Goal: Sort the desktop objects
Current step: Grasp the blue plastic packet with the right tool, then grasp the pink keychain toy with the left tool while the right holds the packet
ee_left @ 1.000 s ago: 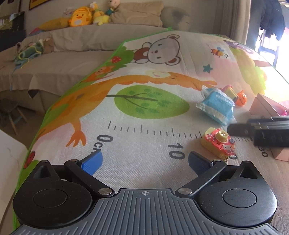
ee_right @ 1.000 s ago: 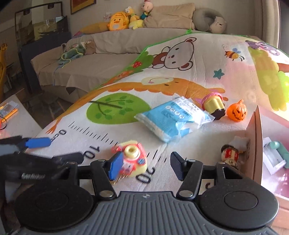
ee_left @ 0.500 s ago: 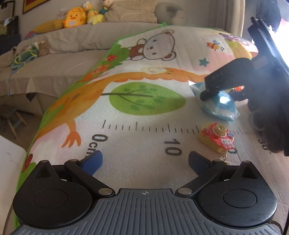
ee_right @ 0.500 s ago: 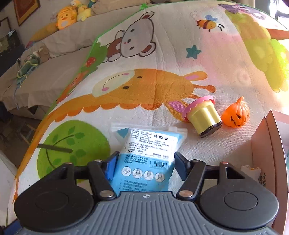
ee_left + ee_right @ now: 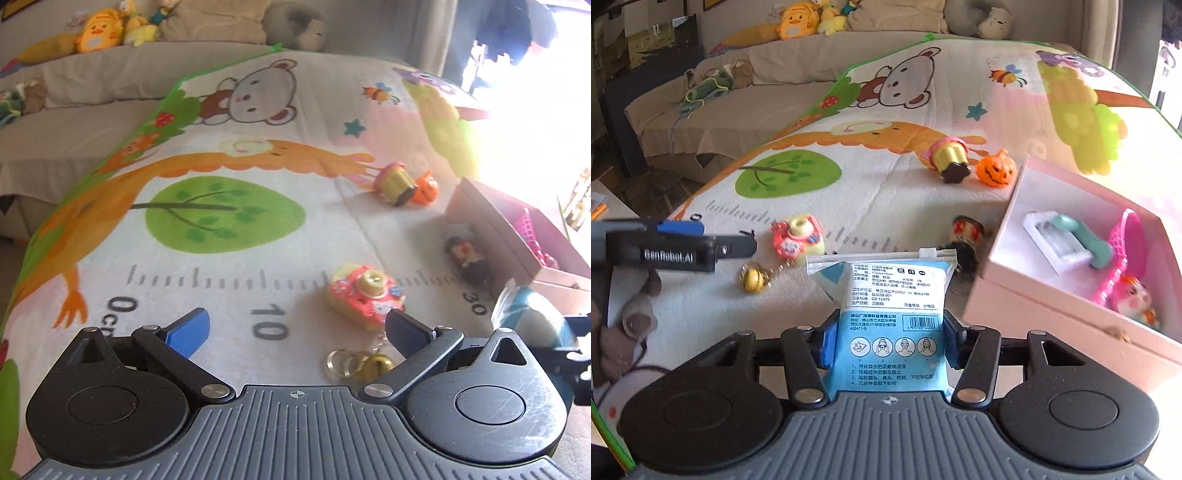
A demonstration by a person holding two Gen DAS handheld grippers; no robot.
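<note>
In the left wrist view, the left gripper (image 5: 295, 326) is seen at the bottom of the frame with its jaws wide apart and nothing between them. Just beyond its right finger lies a pink and yellow toy camera (image 5: 364, 297) with its key rings and bell (image 5: 360, 363) trailing toward the lens. Only a blurred blue-white sliver of the blue packet (image 5: 532, 319) is caught at the right edge, and the pink box (image 5: 517, 236) is largely washed out by glare.

The right wrist view supplies what is hidden there. At its left edge the left gripper (image 5: 713, 242) is seen from the side, above the play mat (image 5: 886, 192). At lower centre the right gripper (image 5: 888, 341) has its jaws closing, both pads pressed on the sides of the blue packet (image 5: 890, 317), which is held clear of the mat. The packet is shown as a flat blue and white pouch with a clear zip strip on top, printed text, a barcode and a row of small icons. Farther up, a yellow toy cup (image 5: 951, 158) lies on its side beside an orange pumpkin (image 5: 995, 170). At the right, the open pink box (image 5: 1004, 291) is seen holding a teal-handled tool (image 5: 1078, 240) and pink toys (image 5: 1123, 266).
</note>
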